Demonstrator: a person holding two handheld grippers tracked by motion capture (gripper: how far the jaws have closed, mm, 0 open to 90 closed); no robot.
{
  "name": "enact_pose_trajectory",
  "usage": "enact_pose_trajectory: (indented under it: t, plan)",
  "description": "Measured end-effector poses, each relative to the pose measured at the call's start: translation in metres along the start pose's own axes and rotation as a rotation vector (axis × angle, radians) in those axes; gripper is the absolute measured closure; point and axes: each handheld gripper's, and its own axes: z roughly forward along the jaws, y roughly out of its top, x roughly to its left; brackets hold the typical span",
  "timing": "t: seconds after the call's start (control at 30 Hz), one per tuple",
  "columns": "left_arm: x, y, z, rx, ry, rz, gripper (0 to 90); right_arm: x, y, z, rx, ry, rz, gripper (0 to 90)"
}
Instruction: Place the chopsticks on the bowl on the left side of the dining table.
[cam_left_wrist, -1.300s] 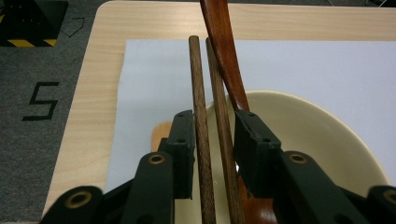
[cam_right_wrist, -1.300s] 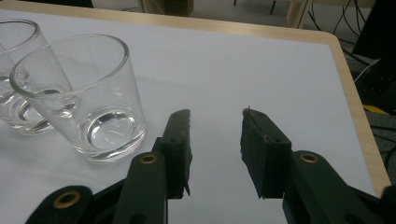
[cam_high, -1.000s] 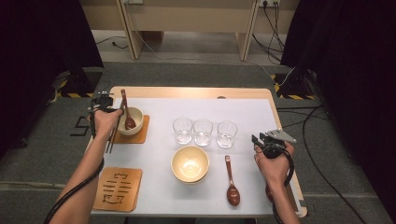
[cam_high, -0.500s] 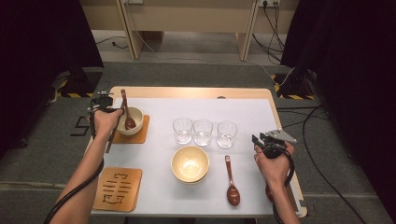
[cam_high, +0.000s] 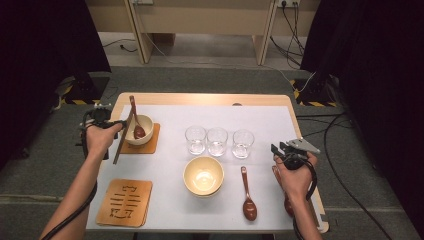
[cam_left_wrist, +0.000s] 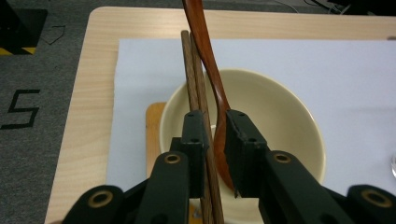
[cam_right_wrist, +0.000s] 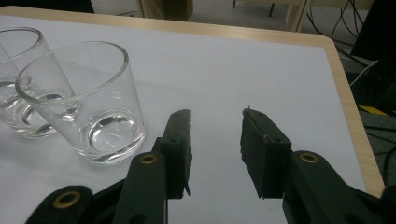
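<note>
While the left claw (cam_left_wrist: 215, 126) closes around chopsticks (cam_left_wrist: 195, 88), right claw (cam_right_wrist: 215, 140) released; floor mark "5" (cam_left_wrist: 21, 109).

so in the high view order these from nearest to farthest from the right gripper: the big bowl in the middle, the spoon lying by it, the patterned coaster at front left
From the right gripper:
1. spoon, just left of that hand.
2. big bowl, mid table, front.
3. patterned coaster, far across at the front left corner.
</note>
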Motion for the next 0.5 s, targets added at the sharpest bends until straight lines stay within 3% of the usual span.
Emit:
enact_pose_trajectory:
  t: [0.33, 0.5]
  plan:
    - [0.009, -0.024, -0.018, -0.010, 0.012, 0.038, 85.3, 0.000, 0.000, -0.002, -0.002, -0.002, 0.007, 63.2]
    - [0.014, -0.038, -0.024, -0.013, -0.006, 0.056, 88.4, -0.001, 0.000, -0.004, 0.000, -0.004, 0.010, 63.2]
